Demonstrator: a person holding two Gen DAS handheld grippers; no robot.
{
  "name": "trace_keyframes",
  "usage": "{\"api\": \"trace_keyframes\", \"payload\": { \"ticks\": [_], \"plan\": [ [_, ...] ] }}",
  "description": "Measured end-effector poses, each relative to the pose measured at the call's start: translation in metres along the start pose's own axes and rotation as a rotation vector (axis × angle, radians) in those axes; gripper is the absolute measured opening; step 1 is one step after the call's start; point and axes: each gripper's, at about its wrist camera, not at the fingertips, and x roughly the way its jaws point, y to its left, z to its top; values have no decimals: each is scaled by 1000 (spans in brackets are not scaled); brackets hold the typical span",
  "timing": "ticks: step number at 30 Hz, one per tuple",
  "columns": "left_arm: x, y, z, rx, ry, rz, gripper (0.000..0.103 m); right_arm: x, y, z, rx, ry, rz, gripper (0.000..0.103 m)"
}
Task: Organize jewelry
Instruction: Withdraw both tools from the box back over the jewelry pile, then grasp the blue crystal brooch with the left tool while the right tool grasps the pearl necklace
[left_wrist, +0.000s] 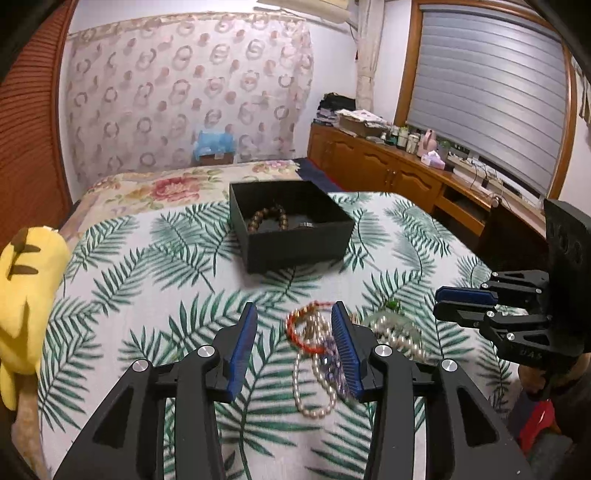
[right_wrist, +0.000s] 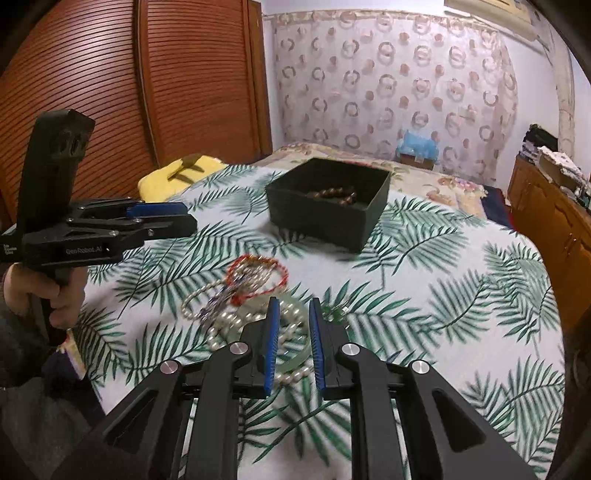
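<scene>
While the black open-topped box (left_wrist: 295, 236) holds a brown bead bracelet (left_wrist: 269, 218), the left gripper (left_wrist: 293, 314) hangs parted and the right gripper (right_wrist: 293, 306) narrowly parted, both empty, over tangled pearl strands (left_wrist: 314, 387).

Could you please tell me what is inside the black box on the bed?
The black box holds a brown bead bracelet and a small dark item with a silver band. Its near wall hides part of the floor.

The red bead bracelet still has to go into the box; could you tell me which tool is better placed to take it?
Probably the left tool: the red bead bracelet lies just ahead.
</scene>
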Motion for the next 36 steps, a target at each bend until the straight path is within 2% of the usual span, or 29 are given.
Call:
{"api": "trace_keyframes", "payload": {
  "ticks": [5,10,23,25,27,29,36],
  "plan": [
    [3,3,-10,-5,26,6,40,9,10,-5,-8,39,20,22],
    [2,5,-20,-5,54,5,40,15,22,-9,-48,64,22,22],
    [2,7,-28,-19,75,5,40,29,30,-17,-137,117,-47,22],
    [2,6,-29,-19,77,1,40,29,29,-18,-141,115,-48,22],
    [3,4,-28,-20,81,-5,40,28,27,-19,-144,114,-55,12],
    [4,3,-29,-18,83,-12,40,25,24,-19,-138,106,-57,9],
    [7,-2,-29,-14,92,-22,40,6,3,-9,-72,27,-80,8]
  ]
}}
